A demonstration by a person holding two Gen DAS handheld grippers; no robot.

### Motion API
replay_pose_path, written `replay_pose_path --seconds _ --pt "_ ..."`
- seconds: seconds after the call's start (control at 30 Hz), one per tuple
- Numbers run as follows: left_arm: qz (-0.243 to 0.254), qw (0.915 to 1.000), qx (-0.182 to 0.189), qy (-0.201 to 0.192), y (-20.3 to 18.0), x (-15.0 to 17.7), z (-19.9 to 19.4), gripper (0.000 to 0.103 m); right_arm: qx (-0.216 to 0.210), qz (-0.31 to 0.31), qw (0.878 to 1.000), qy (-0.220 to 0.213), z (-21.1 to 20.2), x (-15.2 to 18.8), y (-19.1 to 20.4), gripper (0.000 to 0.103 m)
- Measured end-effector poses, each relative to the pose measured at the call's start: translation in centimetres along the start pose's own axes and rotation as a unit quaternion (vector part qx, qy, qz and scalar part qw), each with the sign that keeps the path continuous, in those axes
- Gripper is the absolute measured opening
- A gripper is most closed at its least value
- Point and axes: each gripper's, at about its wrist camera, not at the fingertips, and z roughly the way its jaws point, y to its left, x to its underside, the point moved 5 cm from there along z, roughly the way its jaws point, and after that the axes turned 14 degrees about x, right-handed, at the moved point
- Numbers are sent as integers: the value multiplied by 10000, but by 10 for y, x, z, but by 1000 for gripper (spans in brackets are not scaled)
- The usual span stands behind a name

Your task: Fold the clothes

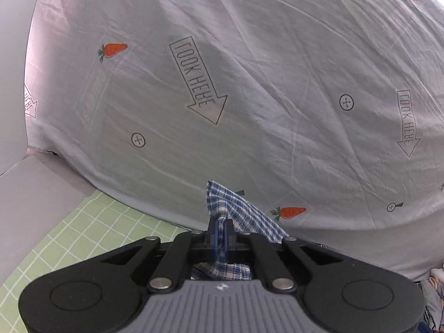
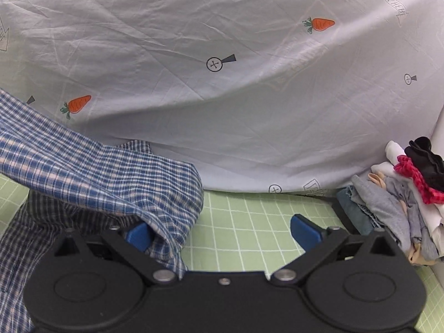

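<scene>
A blue and white plaid shirt (image 2: 91, 172) lies bunched on the green grid mat (image 2: 249, 236) at the left of the right wrist view. My left gripper (image 1: 221, 233) is shut on a fold of the plaid shirt (image 1: 236, 208), which sticks up between the blue pads. My right gripper (image 2: 222, 233) is open. Its left finger (image 2: 138, 234) is partly covered by a drooping edge of the shirt, and its right finger (image 2: 305, 231) is bare over the mat.
A white sheet printed with carrots and arrows (image 1: 249, 83) hangs as a backdrop behind the mat (image 1: 91, 230); it also fills the right wrist view (image 2: 222, 97). A pile of mixed clothes (image 2: 402, 199) sits at the right edge. A grey surface (image 1: 33, 194) lies left.
</scene>
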Motion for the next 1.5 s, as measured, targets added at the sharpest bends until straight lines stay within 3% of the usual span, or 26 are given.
replay_pose_path --seconds 0.13,0.43,0.67,0.83,0.93,1.13,1.37,1.5 --pt "237 9983 -497 179 20 10 1 4 -225 -309 9992 149 1 10 28 103" --pt "-333 9823 -1431 1164 110 92 20 4 -537 -1281 9869 823 13 59 76 103" --pt "-533 9704 -1670 1658 143 131 39 4 -839 -1294 9824 1055 3 70 76 103" --pt "-424 9712 -1667 1651 139 131 42 4 -1061 -935 9810 1326 -8 73 61 103" --pt "-517 9728 -1622 1574 135 127 36 4 -1148 -581 9791 1577 -16 77 48 103" --pt "-292 9824 -1305 1306 98 111 13 4 -842 -248 9748 2049 -31 97 27 103" --pt "409 9925 -304 1113 -5 90 -29 4 -710 -78 9734 2179 -49 116 2 103" --pt "861 9875 320 1283 -64 106 -51 4 -710 128 9704 2304 -61 124 -12 103"
